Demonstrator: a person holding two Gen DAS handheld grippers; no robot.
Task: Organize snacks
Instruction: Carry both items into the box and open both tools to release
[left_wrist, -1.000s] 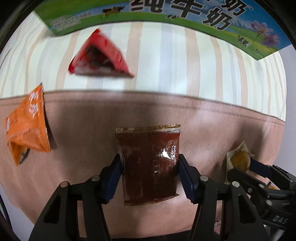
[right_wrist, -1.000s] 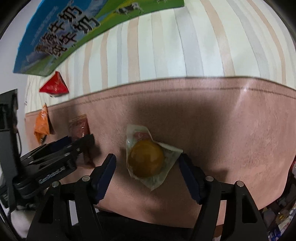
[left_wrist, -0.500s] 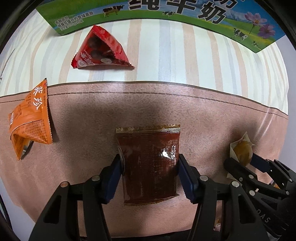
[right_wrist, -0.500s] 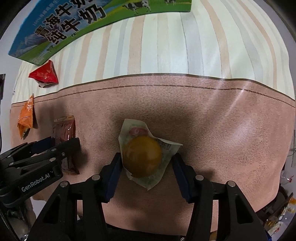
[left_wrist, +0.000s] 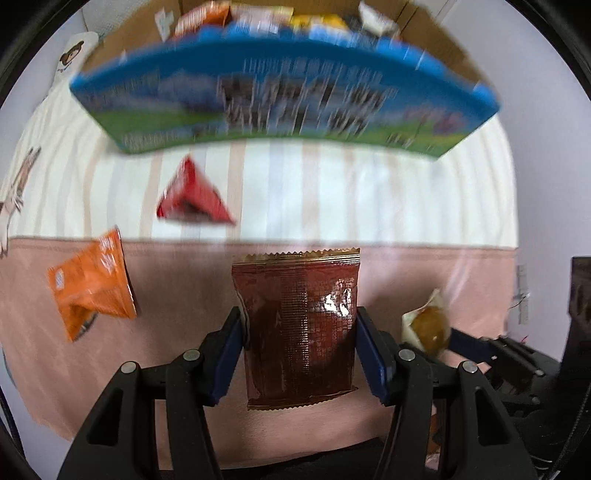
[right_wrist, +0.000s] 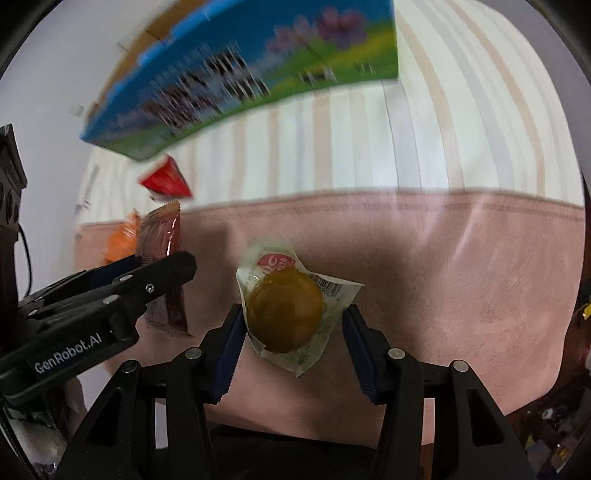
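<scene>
A dark brown foil snack packet (left_wrist: 295, 280) hangs upright between the blue pads of my left gripper (left_wrist: 298, 317), which is shut on its lower sides and holds it above the pink cloth (left_wrist: 177, 369). My right gripper (right_wrist: 293, 317) is shut on a clear wrapper with a round golden pastry (right_wrist: 284, 295), also lifted off the cloth. The pastry (left_wrist: 428, 326) shows at the right of the left wrist view. The left gripper's finger (right_wrist: 147, 280) and the brown packet (right_wrist: 162, 236) show at the left of the right wrist view.
A blue and green printed carton (left_wrist: 280, 99), open on top with several snack packets inside (left_wrist: 258, 14), stands at the back on the striped cloth (left_wrist: 332, 184). A red triangular packet (left_wrist: 192, 199) and an orange packet (left_wrist: 92, 284) lie left of centre.
The right gripper's jaws closed onto the pastry wrapper. Both grippers then rose with their packets, and the carton's open top came into view.
</scene>
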